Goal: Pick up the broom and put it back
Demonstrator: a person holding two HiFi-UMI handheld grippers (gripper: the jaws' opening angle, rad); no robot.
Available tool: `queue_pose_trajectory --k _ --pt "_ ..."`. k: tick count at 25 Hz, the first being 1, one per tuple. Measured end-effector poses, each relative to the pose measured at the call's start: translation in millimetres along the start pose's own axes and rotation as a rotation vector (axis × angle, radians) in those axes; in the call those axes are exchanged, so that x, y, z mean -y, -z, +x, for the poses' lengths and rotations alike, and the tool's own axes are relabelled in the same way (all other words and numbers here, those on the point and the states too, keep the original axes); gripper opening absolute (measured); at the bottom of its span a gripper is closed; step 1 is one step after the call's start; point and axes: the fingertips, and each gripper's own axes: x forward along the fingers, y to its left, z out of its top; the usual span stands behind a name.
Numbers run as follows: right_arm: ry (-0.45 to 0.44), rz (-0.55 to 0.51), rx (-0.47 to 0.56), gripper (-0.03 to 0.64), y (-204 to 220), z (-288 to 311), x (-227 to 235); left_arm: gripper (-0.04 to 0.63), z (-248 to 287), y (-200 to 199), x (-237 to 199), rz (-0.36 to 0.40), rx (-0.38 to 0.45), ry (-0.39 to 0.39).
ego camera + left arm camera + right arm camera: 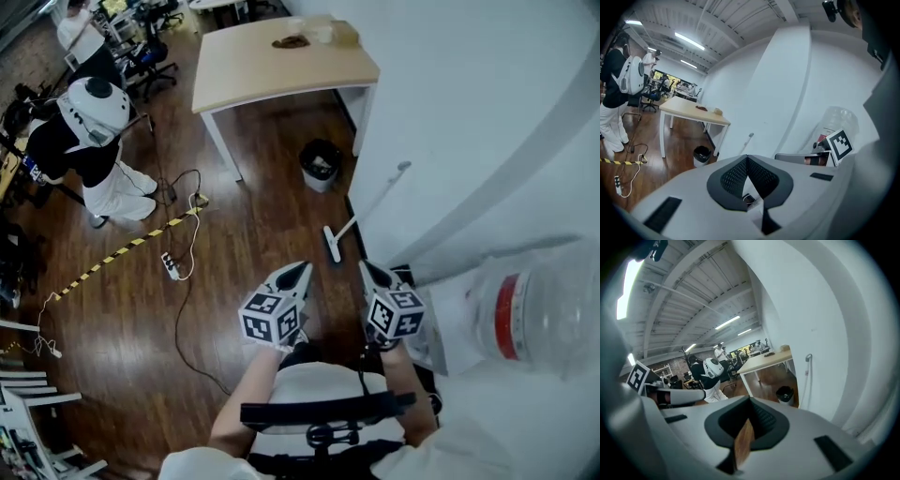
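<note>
The broom (361, 214) leans against the white wall, its brush head (331, 245) on the wooden floor and its pale handle sloping up to the right. My left gripper (302, 270) and right gripper (366, 268) are held side by side just short of the brush head, both pointing at it. Neither touches it. Each is shut with nothing between its fingers. In the left gripper view the closed tips (746, 158) point towards the wall, with the handle (749, 138) beyond them. From the right gripper view the handle (807, 377) stands to the right of the shut tips (750, 400).
A black waste bin (321, 164) stands by the wall beyond the broom, beside a light wooden table (281, 66). A person in black and white (89, 141) stands at far left. A power strip with cables (171, 267) and striped tape (122, 251) lie on the floor. A large water bottle (534, 309) sits at right.
</note>
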Motion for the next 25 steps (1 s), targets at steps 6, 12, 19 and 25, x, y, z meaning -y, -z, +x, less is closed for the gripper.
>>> queue_pose_trajectory --k 6,12,19,25 --pt "0.052 -0.002 -0.024 0.015 -11.3 20.9 -1.2 0.006 12.6 -22.4 -29.4 -0.027 0.005 0.034" --pt "0.03 -0.024 -0.034 0.015 -23.9 36.7 17.7 0.006 39.4 -30.7 -31.9 -0.032 0.023 0.023" --pt "-0.021 -0.03 0.007 0.015 -64.9 63.1 41.5 0.006 81.5 -55.6 -27.0 0.028 0.031 0.016" --pt "-0.031 -0.02 0.033 0.015 -78.8 67.2 64.3 0.006 124.0 -60.1 -21.8 0.083 0.001 0.021"
